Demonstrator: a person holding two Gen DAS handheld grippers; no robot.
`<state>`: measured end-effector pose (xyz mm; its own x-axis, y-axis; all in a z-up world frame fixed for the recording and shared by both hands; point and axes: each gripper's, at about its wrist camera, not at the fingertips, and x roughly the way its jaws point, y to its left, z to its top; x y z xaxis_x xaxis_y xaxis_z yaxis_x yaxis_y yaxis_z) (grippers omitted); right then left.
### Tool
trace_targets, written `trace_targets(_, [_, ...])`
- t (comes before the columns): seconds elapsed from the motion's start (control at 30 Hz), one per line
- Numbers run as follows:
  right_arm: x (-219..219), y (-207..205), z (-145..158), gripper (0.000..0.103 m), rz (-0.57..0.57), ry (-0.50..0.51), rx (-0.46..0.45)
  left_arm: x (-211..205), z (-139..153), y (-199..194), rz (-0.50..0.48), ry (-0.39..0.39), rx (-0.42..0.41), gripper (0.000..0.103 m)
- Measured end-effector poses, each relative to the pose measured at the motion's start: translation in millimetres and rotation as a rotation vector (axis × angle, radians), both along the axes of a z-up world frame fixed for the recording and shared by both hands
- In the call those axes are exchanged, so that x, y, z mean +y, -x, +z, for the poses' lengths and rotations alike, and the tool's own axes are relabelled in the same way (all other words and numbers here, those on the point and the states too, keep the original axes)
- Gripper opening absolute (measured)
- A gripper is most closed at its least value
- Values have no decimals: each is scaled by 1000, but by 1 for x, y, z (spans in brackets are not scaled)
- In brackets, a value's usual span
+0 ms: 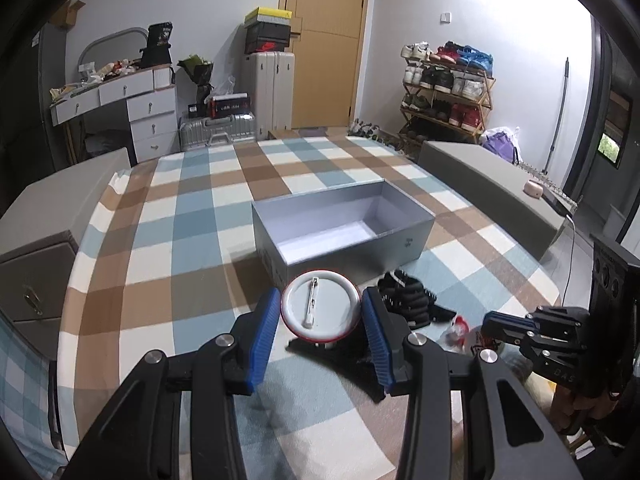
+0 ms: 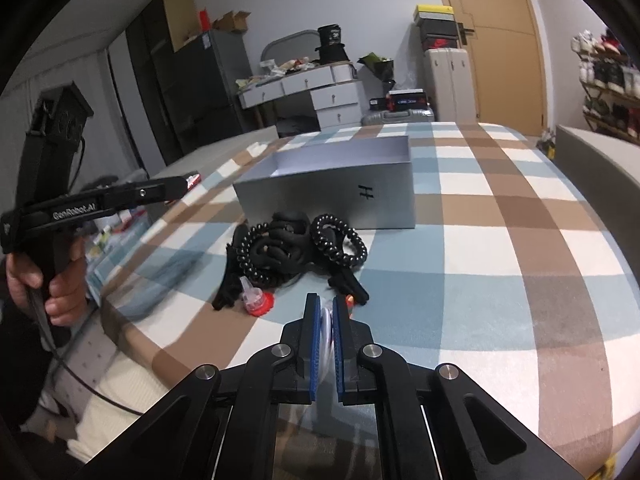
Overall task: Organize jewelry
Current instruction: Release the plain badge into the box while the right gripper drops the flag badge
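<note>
My left gripper (image 1: pixel 320 312) is shut on a round pin badge (image 1: pixel 320 306), its white back and clasp facing me, its rim red. Just beyond it stands an open silver box (image 1: pixel 400 248), empty inside. A heap of black hair ties and coiled bands (image 2: pixel 296 248) lies in front of the box. My right gripper (image 2: pixel 327 312) is shut on a thin clear plastic piece (image 2: pixel 326 320), low over the cloth near the heap. A small red and clear item (image 2: pixel 256 300) lies to its left. The left gripper (image 2: pixel 176 186) shows at the left, held by a hand.
A checked blue, brown and white cloth (image 1: pixel 180 240) covers the surface, with open room left of and behind the box. Grey cushioned seats (image 1: pixel 480 176) flank it. Drawers, suitcases and a shoe rack (image 1: pixel 444 92) stand along the far walls.
</note>
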<state>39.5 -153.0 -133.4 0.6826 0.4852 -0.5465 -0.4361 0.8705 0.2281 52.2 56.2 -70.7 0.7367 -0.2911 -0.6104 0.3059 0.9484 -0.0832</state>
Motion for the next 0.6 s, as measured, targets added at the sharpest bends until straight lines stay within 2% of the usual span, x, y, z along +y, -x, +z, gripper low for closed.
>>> trace_targets(0.17, [-11,-4,16,5,-5,-89,-17,-4,11,-2,-12,0,-32,36])
trace_targets(0.3, [-10,-15,42,5,4,-127,-74,-8,15,-12,-16,-8,-43,36])
trace_targets(0.47, [-4,-52,82,5,32,-207,-130,-13,19,-38,-12,-13,-54,36])
trace_targets(0.6, [6,-96,94,5,67,-237,-90,-18,16,-59,-16,-15,-47,36])
